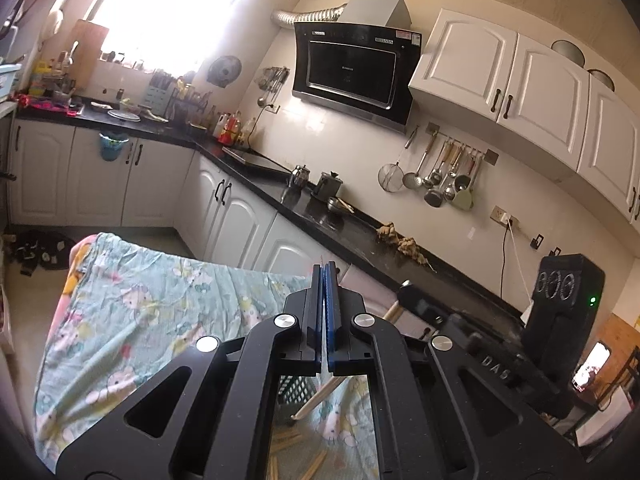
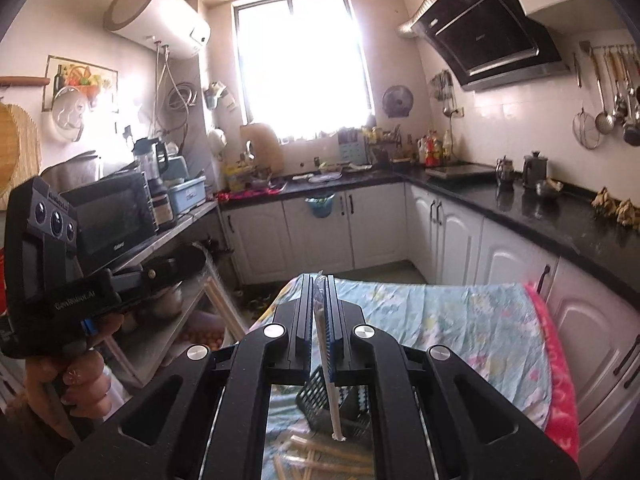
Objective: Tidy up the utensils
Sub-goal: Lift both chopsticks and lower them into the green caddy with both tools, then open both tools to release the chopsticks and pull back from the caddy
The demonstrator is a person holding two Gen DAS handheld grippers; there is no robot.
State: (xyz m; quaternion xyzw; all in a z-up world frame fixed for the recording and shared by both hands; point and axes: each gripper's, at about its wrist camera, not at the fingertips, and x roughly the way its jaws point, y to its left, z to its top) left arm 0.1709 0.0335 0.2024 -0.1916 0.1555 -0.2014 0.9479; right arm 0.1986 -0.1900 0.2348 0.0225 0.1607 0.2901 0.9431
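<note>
Both raised level: the left hand-held gripper [image 1: 323,280] pinched tight, the right hand-held gripper [image 2: 319,292] clamped narrowly.

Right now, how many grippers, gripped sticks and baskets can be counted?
Grippers: 2, the left gripper and the right gripper, both shut
Gripped sticks: 2, the left stick and the right stick
Black mesh basket: 1
Total: 5
The loose sticks on the cloth overlap too much to count.
</note>
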